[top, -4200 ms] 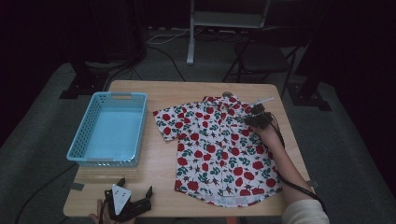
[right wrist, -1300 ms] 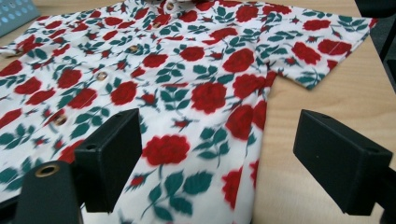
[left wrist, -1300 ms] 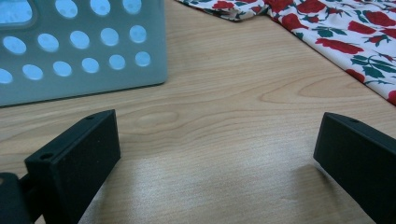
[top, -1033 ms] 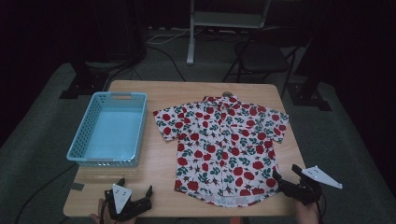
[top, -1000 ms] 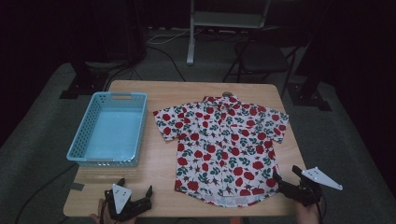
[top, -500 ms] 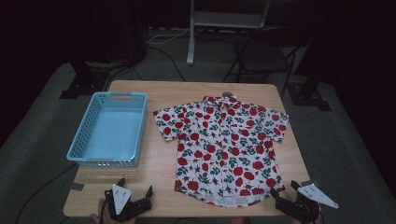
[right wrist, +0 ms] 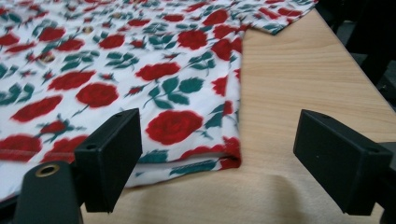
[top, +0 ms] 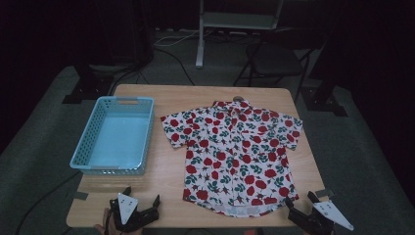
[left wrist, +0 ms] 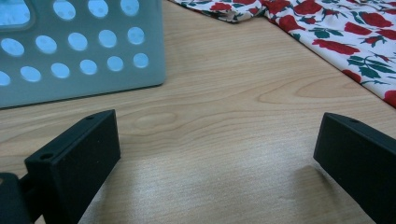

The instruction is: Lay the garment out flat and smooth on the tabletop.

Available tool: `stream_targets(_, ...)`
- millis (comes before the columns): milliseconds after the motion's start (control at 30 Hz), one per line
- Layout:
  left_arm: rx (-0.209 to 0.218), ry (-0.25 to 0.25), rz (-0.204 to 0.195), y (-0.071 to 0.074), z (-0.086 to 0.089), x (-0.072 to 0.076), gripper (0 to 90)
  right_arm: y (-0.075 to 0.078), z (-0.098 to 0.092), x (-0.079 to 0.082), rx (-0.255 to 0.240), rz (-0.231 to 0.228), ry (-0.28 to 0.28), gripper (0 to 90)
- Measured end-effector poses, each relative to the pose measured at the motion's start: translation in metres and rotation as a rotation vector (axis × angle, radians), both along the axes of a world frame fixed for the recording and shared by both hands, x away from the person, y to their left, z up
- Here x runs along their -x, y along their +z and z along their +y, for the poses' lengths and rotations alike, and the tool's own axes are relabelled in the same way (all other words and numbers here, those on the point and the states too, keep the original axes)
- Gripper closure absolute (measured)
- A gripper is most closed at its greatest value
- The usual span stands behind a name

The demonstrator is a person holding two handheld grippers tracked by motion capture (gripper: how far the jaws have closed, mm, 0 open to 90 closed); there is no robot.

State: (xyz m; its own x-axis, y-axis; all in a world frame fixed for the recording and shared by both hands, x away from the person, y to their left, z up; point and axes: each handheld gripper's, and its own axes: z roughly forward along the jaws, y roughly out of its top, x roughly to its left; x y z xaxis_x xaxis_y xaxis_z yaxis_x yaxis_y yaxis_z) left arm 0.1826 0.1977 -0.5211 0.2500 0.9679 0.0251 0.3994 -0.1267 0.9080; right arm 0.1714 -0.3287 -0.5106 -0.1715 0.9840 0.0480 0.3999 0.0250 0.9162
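Observation:
A short-sleeved white shirt (top: 232, 156) printed with red roses lies flat, front up, on the wooden table (top: 171, 105). My right gripper (top: 299, 199) stands open at the table's front right edge, just off the shirt's lower right hem corner. In the right gripper view the hem corner (right wrist: 219, 156) lies on the table between the wide-apart jaws of that gripper (right wrist: 219, 135), which hold nothing. My left gripper (top: 142, 195) rests open near the front left edge. Its jaws (left wrist: 217, 135) frame bare wood.
A light blue perforated basket (top: 88, 142) stands empty at the left of the table, its wall (left wrist: 79, 46) close ahead of the left gripper. The shirt's edge (left wrist: 355, 32) lies to that gripper's right. Chair legs and cables are on the floor behind the table.
The right gripper has come back from the shirt's right shoulder to the table's front right edge, sinking lower in the last second. The left gripper and shirt have stayed put.

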Motion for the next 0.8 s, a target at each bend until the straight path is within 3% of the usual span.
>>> stream_targets(133,0.0,0.001,0.002,0.0,0.0,0.0,1.1,-0.002,0.001,-0.003,-0.022,-0.034,0.002,14.8)
stream_targets(300,0.001,0.002,0.001,0.0,0.0,0.0,1.1,-0.004,0.004,-0.009,0.022,-0.045,-0.008,14.8)
stream_targets(367,0.0,0.003,0.001,0.0,0.0,0.0,1.2,-0.004,0.004,-0.01,0.018,-0.048,-0.008,14.8)
stream_targets(800,0.001,0.006,0.003,0.0,0.0,0.0,1.1,-0.005,0.005,-0.015,0.041,-0.039,-0.024,14.8)
